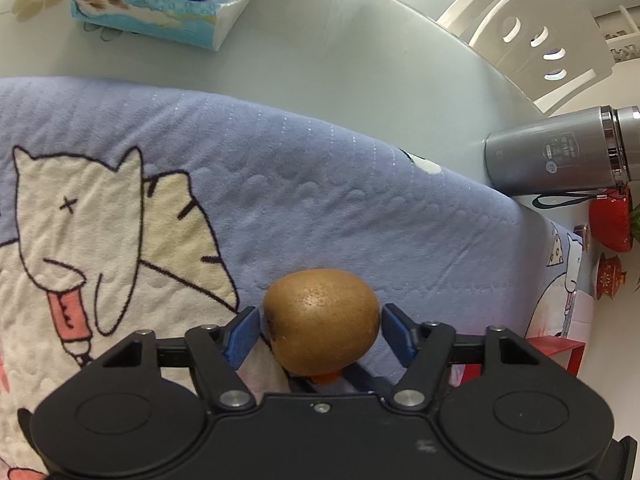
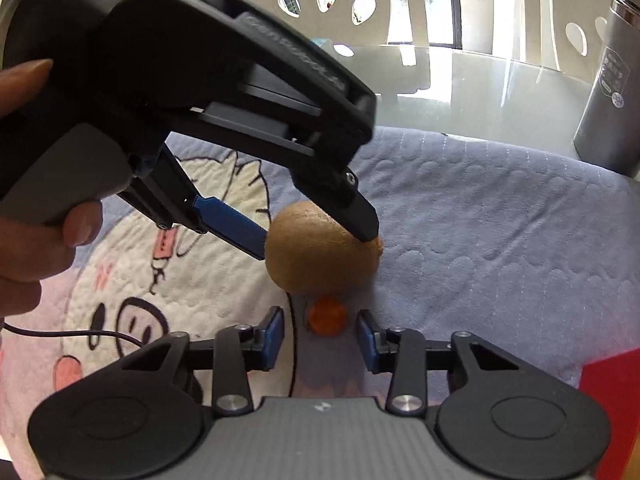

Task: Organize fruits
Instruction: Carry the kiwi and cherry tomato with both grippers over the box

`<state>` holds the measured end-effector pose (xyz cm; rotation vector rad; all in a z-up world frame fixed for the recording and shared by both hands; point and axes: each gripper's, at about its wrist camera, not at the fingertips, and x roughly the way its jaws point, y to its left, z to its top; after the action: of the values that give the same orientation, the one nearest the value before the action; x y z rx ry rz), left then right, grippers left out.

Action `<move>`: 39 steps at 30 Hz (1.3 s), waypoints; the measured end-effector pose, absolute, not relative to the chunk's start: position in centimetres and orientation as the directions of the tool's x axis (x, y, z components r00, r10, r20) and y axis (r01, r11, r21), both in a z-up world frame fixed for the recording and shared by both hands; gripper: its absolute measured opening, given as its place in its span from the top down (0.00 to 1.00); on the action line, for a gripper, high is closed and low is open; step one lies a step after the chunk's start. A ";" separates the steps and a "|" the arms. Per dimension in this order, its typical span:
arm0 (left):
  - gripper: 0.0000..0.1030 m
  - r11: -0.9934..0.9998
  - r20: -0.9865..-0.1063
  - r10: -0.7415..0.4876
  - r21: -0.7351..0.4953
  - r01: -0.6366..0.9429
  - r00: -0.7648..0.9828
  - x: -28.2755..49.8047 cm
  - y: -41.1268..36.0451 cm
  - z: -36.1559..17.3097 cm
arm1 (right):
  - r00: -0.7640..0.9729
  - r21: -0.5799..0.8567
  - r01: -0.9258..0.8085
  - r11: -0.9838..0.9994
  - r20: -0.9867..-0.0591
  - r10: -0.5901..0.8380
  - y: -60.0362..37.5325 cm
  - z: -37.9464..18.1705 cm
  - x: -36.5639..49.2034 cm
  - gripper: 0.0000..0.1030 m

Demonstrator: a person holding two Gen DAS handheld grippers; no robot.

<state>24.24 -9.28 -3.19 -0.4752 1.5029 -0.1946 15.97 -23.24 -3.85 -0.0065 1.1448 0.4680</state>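
Note:
A brown kiwi (image 1: 320, 320) rests on the blue cartoon blanket (image 1: 320, 200). My left gripper (image 1: 320, 320) is shut on the kiwi, with a blue pad against each of its sides. From the right wrist view, the left gripper (image 2: 316, 242) comes down from the upper left onto the kiwi (image 2: 316, 264), and a hand (image 2: 24, 200) holds it. Just in front of the kiwi lies a small round orange fruit (image 2: 328, 316), partly hidden under the kiwi in the left wrist view (image 1: 328, 378). My right gripper (image 2: 320, 320) is open, its pads either side of the orange fruit and clear of it.
The blanket covers part of a glass table (image 1: 360, 60). A blue tissue pack (image 1: 160, 0) lies at the far left, and a grey flask (image 1: 560, 156) stands at the right edge. A red box (image 2: 616, 400) sits near right. White chairs (image 1: 540, 32) stand beyond the table.

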 end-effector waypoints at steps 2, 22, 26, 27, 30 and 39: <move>0.28 0.895 -0.910 -0.403 -0.414 -0.166 0.097 24.1 -9.3 -3.1 | 0.331 0.231 -0.360 0.904 -0.874 0.355 -23.3 -3.8 15.9 0.77; 0.29 0.889 -0.881 -0.398 -0.439 -0.131 0.255 21.4 -8.8 2.6 | 0.439 0.251 -0.288 0.924 -0.823 0.361 -26.7 1.0 13.4 0.78; 0.29 0.894 -0.869 -0.397 -0.439 -0.089 0.295 20.3 -9.5 4.7 | 0.475 0.285 -0.250 0.925 -0.797 0.373 -28.4 2.6 12.1 0.78; 0.29 0.895 -0.864 -0.400 -0.440 -0.074 0.305 20.1 -9.9 5.4 | 0.485 0.288 -0.240 0.927 -0.791 0.372 -28.8 3.0 11.8 0.78; 0.29 0.896 -0.849 -0.413 -0.444 -0.021 0.330 19.4 -11.5 7.3 | 0.527 0.288 -0.210 0.934 -0.772 0.356 -30.4 4.5 10.6 0.78; 0.29 0.868 -0.804 -0.496 -0.467 0.168 0.328 17.1 -20.3 10.3 | 0.621 0.331 -0.055 0.942 -0.727 0.292 -38.5 6.3 6.0 0.78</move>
<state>17.07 -20.27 10.31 -0.3254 1.1608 -0.4444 5.99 -38.52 6.30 0.2899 0.8807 0.2022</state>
